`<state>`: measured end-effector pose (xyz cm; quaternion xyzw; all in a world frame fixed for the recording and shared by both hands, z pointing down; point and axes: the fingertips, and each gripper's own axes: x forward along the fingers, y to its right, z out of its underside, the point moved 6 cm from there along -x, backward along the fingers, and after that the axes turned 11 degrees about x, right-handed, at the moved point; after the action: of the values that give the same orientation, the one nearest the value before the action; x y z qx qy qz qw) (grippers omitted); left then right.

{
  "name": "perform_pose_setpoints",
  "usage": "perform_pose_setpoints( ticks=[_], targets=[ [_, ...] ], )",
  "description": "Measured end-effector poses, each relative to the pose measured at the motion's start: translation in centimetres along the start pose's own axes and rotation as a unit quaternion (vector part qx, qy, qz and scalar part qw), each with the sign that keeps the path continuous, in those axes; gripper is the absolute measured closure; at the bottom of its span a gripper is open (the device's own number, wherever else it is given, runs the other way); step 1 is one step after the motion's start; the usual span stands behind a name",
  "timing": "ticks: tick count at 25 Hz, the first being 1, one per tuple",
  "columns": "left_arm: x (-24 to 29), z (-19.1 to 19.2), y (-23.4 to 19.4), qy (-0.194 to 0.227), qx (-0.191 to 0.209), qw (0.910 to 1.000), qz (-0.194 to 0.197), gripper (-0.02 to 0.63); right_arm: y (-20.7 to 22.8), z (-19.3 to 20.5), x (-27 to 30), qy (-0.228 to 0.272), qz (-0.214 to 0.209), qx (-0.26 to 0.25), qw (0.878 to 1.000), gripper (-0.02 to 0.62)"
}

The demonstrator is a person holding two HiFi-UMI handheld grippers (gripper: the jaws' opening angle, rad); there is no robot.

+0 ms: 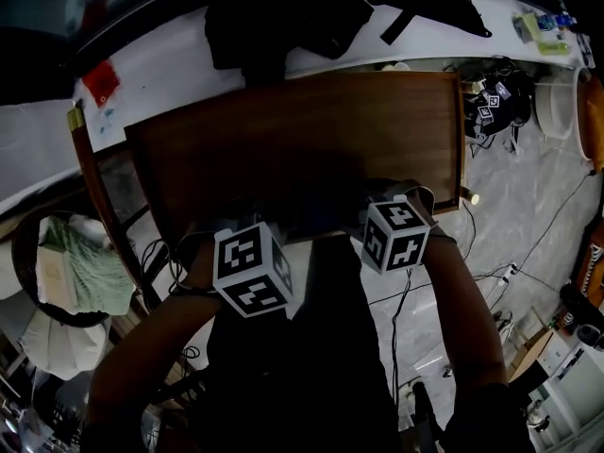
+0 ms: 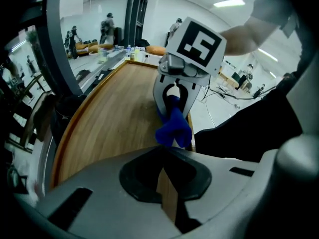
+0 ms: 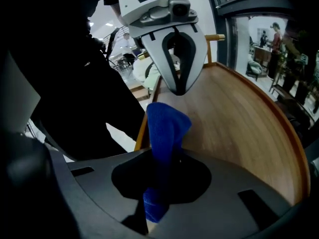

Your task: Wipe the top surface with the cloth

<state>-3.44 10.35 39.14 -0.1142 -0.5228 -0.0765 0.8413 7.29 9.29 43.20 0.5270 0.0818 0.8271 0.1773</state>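
Observation:
The wooden table top [image 1: 302,130] fills the middle of the head view, with both grippers at its near edge. My right gripper [image 3: 159,183] is shut on a blue cloth [image 3: 164,128], which sticks up out of the jaws in a bunched fold. From the left gripper view, the cloth [image 2: 174,127] hangs from the right gripper [image 2: 173,111] just above the wood near the table's edge. My left gripper [image 2: 167,183] is shut with nothing in it. It hovers over the table [image 3: 234,118] close beside the right one, its closed fingertips [image 3: 178,88] pointing down at the cloth.
The table has a raised wooden rim [image 2: 70,128]. Dark bags and clothing [image 1: 283,17] lie on the white counter behind it. A chair with green fabric [image 1: 80,262] stands at the left. Cables and marker cubes [image 1: 491,102] lie on the floor at the right.

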Motion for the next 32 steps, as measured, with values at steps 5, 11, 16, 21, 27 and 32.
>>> perform_pose_setpoints(
  ticks=[5, 11, 16, 21, 27, 32],
  targets=[
    [-0.2, 0.5, -1.3, -0.016, -0.048, 0.9982, -0.034, 0.594, -0.4, -0.1, 0.7, -0.007, -0.047, -0.041, 0.998, 0.531],
    [-0.3, 0.1, -2.6, -0.023, -0.091, 0.9944, -0.05, 0.594, -0.8, 0.2, 0.6, -0.004, -0.095, -0.04, 0.995, 0.531],
    [-0.9, -1.0, -6.2, -0.006, -0.111, 0.99, -0.086, 0.594, 2.5, -1.4, -4.4, 0.102, -0.055, -0.03, 0.993, 0.531],
    [-2.0, -2.3, -11.6, 0.007, -0.117, 0.9832, -0.14, 0.594, 10.4, -2.8, -9.9, 0.085, 0.112, -0.089, 0.986, 0.53],
    [-2.4, -3.7, -16.2, 0.007, -0.094, 0.9791, -0.18, 0.594, 16.6, -2.4, -10.1, 0.055, 0.16, -0.086, 0.982, 0.529],
    [-1.2, -3.4, -17.4, -0.002, -0.092, 0.9789, -0.182, 0.594, 18.1, -1.1, -8.1, 0.045, 0.163, -0.071, 0.983, 0.53]
  ],
)
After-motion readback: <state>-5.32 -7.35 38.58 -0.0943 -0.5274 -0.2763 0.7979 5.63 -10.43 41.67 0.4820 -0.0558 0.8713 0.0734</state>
